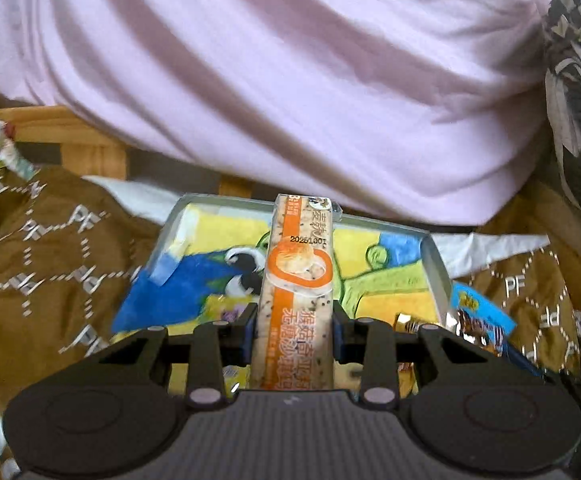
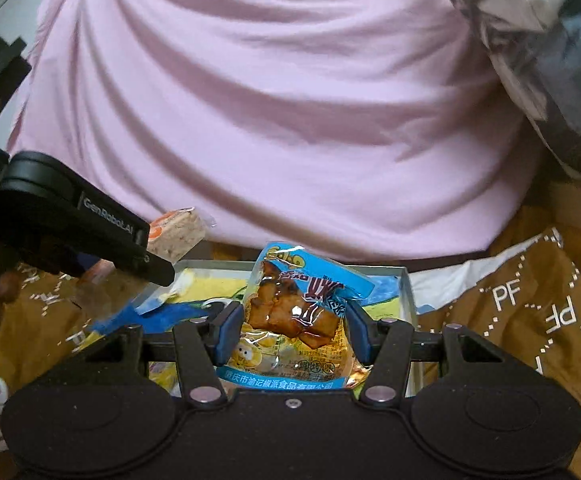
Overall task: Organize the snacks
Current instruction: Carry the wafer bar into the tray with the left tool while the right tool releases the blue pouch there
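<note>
Left gripper [image 1: 294, 334] clamps a long orange-striped snack bar [image 1: 296, 280], its near end hidden behind the gripper body, its long axis pointing straight ahead over the tray [image 1: 436, 268]; right gripper [image 2: 294, 330] pinches a blue-edged snack pouch [image 2: 298, 320], lower edge cut off by the body, top tilted away; below, the tray's colourful lining is mostly covered; beyond, brown patterned cloth [image 1: 50, 248]; farthest, a person's pink shirt [image 2: 270, 100].

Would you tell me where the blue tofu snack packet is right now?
The blue tofu snack packet is gripped in the right gripper, centre of the right wrist view, held over the picture-lined tray near the person's pink shirt.
</note>
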